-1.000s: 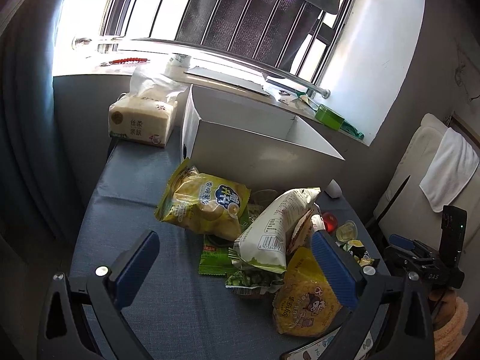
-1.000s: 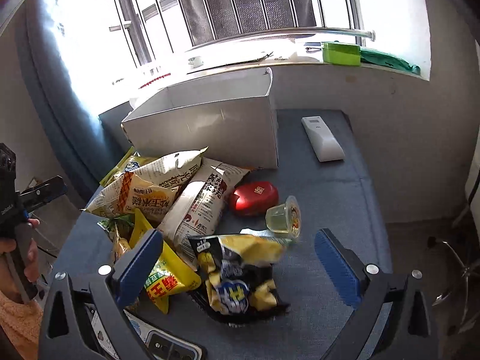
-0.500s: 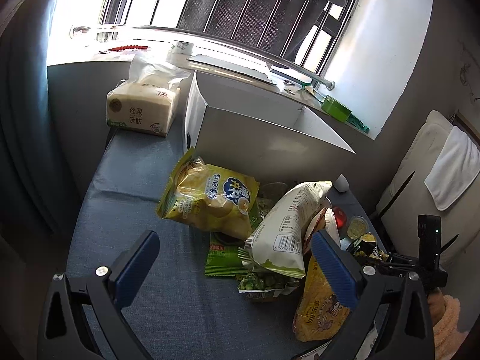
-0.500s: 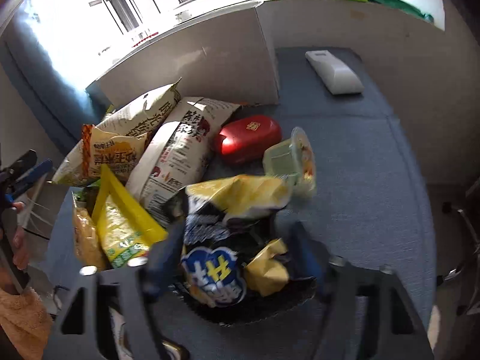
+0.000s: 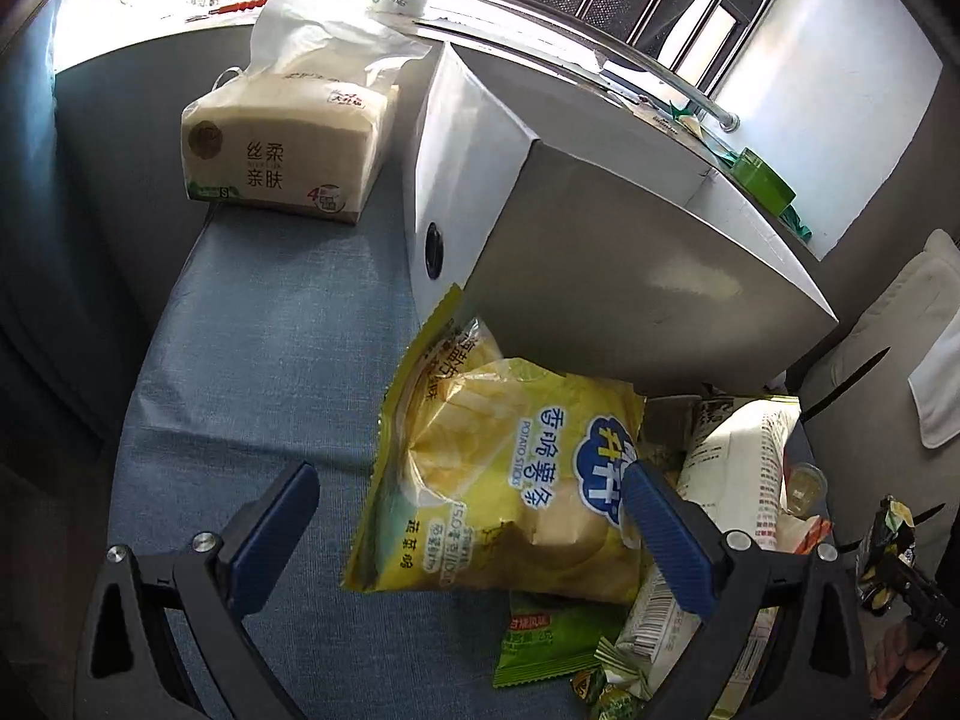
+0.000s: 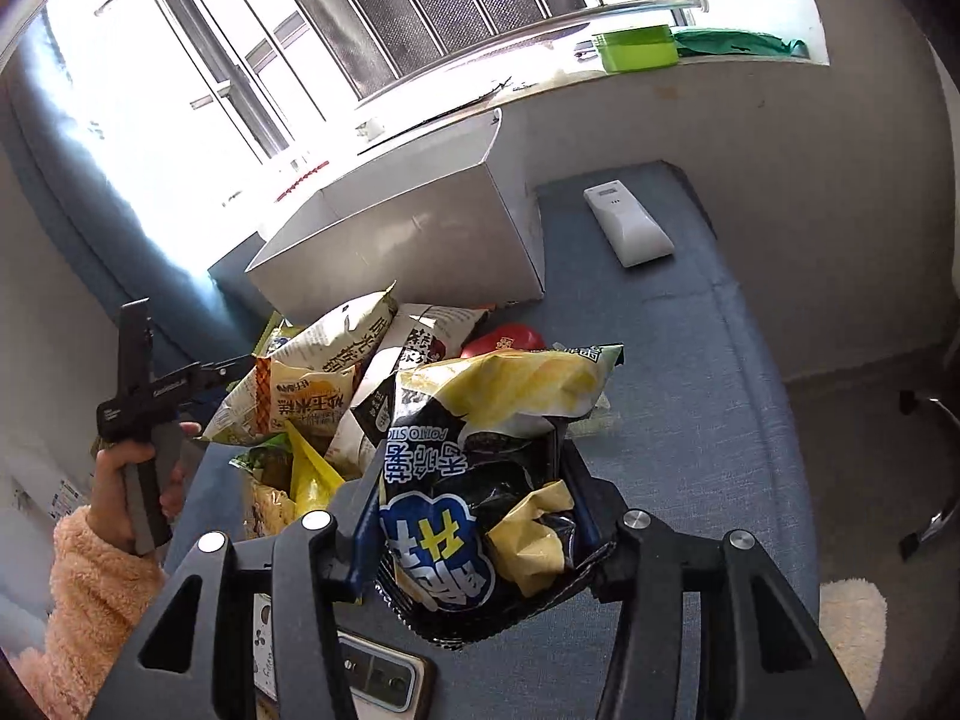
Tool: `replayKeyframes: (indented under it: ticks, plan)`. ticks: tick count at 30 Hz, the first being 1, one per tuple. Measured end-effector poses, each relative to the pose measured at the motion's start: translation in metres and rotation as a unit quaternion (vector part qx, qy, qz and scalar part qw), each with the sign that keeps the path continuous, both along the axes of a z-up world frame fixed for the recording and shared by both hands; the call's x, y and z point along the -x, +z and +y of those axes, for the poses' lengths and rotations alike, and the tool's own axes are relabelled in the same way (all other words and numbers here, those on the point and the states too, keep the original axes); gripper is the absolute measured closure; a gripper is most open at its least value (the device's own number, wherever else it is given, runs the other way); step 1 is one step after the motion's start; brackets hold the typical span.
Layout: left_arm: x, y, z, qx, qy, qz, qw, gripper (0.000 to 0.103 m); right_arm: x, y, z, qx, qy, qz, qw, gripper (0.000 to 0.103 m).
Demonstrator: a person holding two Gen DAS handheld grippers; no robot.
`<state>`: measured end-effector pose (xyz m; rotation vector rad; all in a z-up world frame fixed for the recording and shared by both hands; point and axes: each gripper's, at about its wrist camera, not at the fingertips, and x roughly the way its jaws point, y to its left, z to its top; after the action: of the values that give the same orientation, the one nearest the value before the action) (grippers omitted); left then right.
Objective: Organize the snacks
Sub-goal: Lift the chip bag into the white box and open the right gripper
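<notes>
Left wrist view: left gripper [image 5: 468,516] is hanging released, jaws wide apart, nothing pressed between them; it is pointing at the snack pile in front of the white box [image 5: 630,276].
Yellow potato-stick bag [image 5: 510,492]: lying against the box's near wall, leaning on its front corner; the right-hand pad is overlapping its edge, contact not clear.
Tissue pack [image 5: 282,162]: sitting just left of the box, near its back corner, apart from the snacks.
Green sachet [image 5: 540,636]: lying further from the box than the yellow bag, partly under it.
White striped bag [image 5: 744,450]: lying right of the yellow bag, below the box's front wall.

Right wrist view: right gripper [image 6: 474,504] is clenching the black potato-stick bag [image 6: 480,480], pads pressing both crumpled sides, bag apparently raised off the blue cushion [image 6: 690,420].
Person's hand [image 6: 138,468]: gripping the other tool's handle, left of the box and pile.
Snack pile [image 6: 312,384]: bunched against the box's front wall.
Red packet [image 6: 504,339]: lying near the box's front right corner, half hidden by the black bag.
White remote [image 6: 627,225]: lying right of the box, well clear of the snacks.

Step in hand: probably first pickup, black bag gripped, box looking open on top.
Next move: likely lifting over the box's front wall, then letting go inside.
In the way: the wall's height; the pile crowding its foot.
</notes>
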<state>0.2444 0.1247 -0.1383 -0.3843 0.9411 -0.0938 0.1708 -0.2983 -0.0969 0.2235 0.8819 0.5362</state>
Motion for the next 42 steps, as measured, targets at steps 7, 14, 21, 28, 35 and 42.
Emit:
replayKeyframes:
  ticks: [7, 14, 21, 28, 35, 42]
  plan:
    - [0.005, 0.007, -0.016, 0.027, -0.038, -0.027, 0.9985, 0.060, 0.003, -0.007, 0.004, -0.005, 0.010, 0.015, 1.000, 0.047]
    - [0.054, 0.078, -0.027, -0.054, -0.024, -0.134, 0.9892, 0.066, 0.000, 0.005, 0.005, -0.016, 0.003, -0.001, 1.000, 0.047]
    - [0.047, 0.148, -0.028, -0.080, -0.016, -0.225, 0.9709, 0.066, -0.037, 0.053, 0.031, -0.055, -0.001, -0.056, 0.997, 0.047]
    - [-0.029, 0.167, -0.040, -0.110, -0.024, -0.222, 0.9685, 0.066, -0.124, 0.079, 0.077, -0.100, -0.068, -0.040, 0.992, 0.047]
    - [-0.079, 0.140, -0.054, -0.146, -0.026, -0.169, 0.9744, 0.031, -0.195, 0.071, 0.112, -0.069, -0.097, -0.036, 0.992, 0.044]
    - [-0.064, 0.139, -0.047, -0.134, -0.013, -0.161, 0.9777, 0.000, -0.199, 0.071, 0.096, -0.073, -0.102, -0.031, 0.992, 0.000]
